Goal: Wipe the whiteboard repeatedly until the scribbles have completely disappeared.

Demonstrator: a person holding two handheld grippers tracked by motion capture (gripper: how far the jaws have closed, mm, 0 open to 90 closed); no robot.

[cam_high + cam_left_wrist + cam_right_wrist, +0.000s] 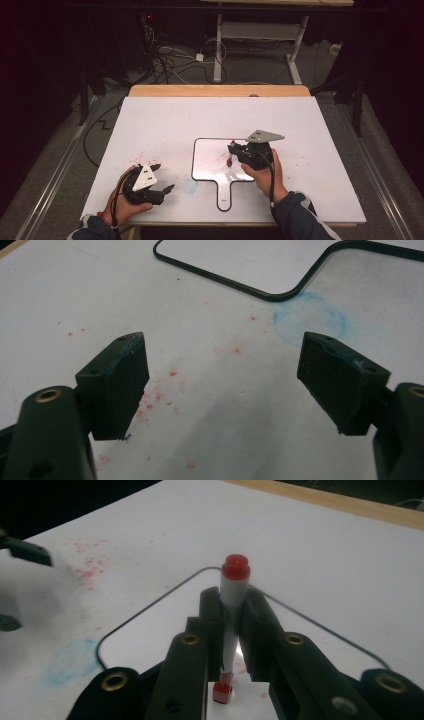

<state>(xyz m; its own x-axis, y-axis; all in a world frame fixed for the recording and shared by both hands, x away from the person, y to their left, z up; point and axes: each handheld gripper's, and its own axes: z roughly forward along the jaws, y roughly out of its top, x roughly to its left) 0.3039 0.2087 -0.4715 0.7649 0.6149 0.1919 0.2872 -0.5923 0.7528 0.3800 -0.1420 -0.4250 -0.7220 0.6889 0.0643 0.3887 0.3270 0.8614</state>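
While clamped on a red marker (234, 611), right claw (233, 151) above whiteboard (210, 170); left claw (222, 385) apart

No text, label, brand, number or sign could be read in any of the views.
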